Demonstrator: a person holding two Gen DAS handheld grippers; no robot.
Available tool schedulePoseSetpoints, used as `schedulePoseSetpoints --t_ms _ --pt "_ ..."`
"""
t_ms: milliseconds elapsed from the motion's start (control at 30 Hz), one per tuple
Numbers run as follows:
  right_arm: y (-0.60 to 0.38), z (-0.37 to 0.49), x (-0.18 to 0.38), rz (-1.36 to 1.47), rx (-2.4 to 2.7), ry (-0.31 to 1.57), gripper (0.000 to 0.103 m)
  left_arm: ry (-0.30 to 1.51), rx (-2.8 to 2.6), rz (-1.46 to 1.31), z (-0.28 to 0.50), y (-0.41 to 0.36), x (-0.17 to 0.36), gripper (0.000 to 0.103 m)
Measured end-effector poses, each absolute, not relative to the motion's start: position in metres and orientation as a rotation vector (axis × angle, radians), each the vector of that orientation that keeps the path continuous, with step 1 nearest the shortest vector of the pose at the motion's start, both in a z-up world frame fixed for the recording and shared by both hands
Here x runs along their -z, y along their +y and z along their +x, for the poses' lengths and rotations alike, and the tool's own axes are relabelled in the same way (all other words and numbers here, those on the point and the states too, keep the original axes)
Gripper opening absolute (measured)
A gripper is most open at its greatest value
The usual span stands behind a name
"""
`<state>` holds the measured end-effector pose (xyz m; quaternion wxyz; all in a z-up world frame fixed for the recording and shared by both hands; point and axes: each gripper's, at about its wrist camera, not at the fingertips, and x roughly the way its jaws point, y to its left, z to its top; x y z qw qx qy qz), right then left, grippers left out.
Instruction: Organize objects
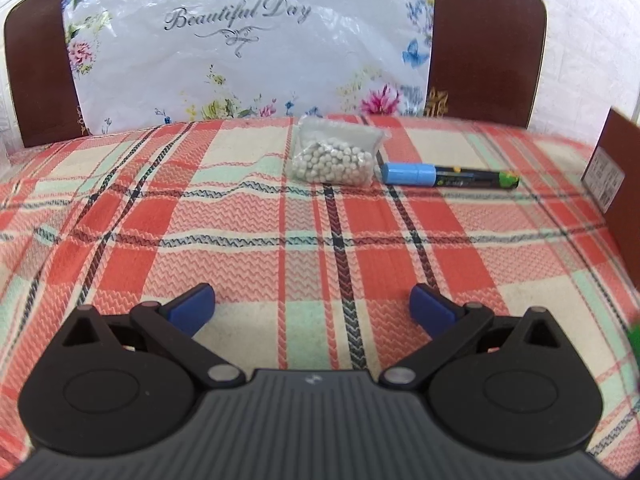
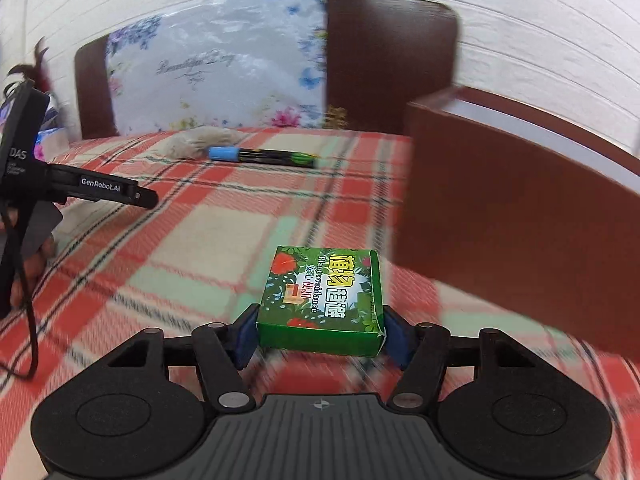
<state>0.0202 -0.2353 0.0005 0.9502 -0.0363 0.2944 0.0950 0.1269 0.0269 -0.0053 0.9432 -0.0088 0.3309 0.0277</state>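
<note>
White textured wall (image 2: pixel 520 20) fills the background of both my wrist views, with a dark brown wooden headboard (image 1: pixel 488 40) standing against it. Below that spreads the bed (image 1: pixel 240 216), covered in a red, cream and mint plaid cloth, and I place everything else from it. Leaning on the headboard at the bed's far edge is a large white plastic bag printed with flowers and the words "Beautiful Day" (image 1: pixel 248 48). At the bed's right side stands an open reddish-brown cardboard box with a pale inside (image 2: pixel 520 200); in the right wrist view it is blurred.

Near the bed's left side, I see the black left gripper (image 1: pixel 312 304); its blue-padded fingers (image 1: pixel 192 308) stand wide apart over bare cloth with nothing between them. My right gripper (image 2: pixel 320 334) is above the near part of the bed, just beside the box's brown wall, and its blue fingers (image 2: pixel 246 334) press on both sides of a small flat green cardboard packet printed with leaves, red flowers and yellow characters (image 2: pixel 324 300), which sits raised off the cloth.

Toward the bed's far edge, just in front of the flowered bag, lies a small clear plastic pouch of pale grey beads (image 1: pixel 336 158). Just to its right, almost touching, a black marker with a light blue cap and green end (image 1: pixel 448 175) lies flat on the cloth.
</note>
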Motion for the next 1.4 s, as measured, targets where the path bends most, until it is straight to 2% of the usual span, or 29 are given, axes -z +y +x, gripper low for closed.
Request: schedulePoseSetpoints --t_ms 67,167,267,400,467,533,600,633,667,700,967,1100,1300,1400 --pt "-0.249 0.008 0.0 -0.035 -0.155 0.59 0.061 0.734 -0.036 -0.056 0.134 0.017 -0.004 0.103" --pt "-0.253 0.004 0.002 0.0 -0.141 0.582 0.062 0.77 0.128 -0.156 0.135 -0.016 -0.025 0.094" --pt "-0.247 0.003 0.005 -0.032 -0.144 0.582 0.068 0.803 0.27 -0.161 0.126 -0.068 -0.039 0.094" --pt "-0.251 0.004 0.006 -0.005 -0.161 0.581 0.069 0.874 0.44 -0.108 0.105 -0.124 -0.036 0.091" --pt "-0.252 0.005 0.007 0.003 -0.165 0.577 0.069 0.95 0.506 -0.098 0.1 -0.14 -0.025 0.081" --pt "-0.254 0.003 0.008 0.01 -0.167 0.566 0.061 0.951 0.519 -0.066 0.091 -0.149 -0.018 0.083" --pt "-0.258 0.002 0.008 0.028 -0.18 0.558 0.06 0.95 0.537 -0.058 0.088 -0.153 -0.017 0.081" --pt "-0.259 0.002 0.008 0.036 -0.19 0.552 0.059 0.952 0.543 -0.07 0.088 -0.153 -0.017 0.077" --pt "-0.259 0.001 0.008 0.041 -0.198 0.544 0.059 0.957 0.568 -0.094 0.089 -0.151 -0.019 0.06" --pt "-0.26 0.0 0.008 0.049 -0.207 0.535 0.059 0.967 0.593 -0.125 0.091 -0.152 -0.022 0.052" --pt "-0.278 -0.021 -0.038 0.081 -0.131 0.232 0.059 0.693 0.666 0.071 0.073 -0.186 -0.105 0.052" --pt "-0.289 -0.008 -0.065 0.029 -0.082 0.118 0.06 0.609 0.675 0.122 0.093 -0.208 -0.131 0.052" --pt "-0.317 0.047 -0.066 0.061 -0.049 0.232 0.059 0.664 0.608 0.128 0.139 -0.24 -0.113 0.054" --pt "-0.325 0.081 -0.061 0.095 -0.016 0.343 0.066 0.679 0.507 0.134 0.153 -0.248 -0.104 0.065"
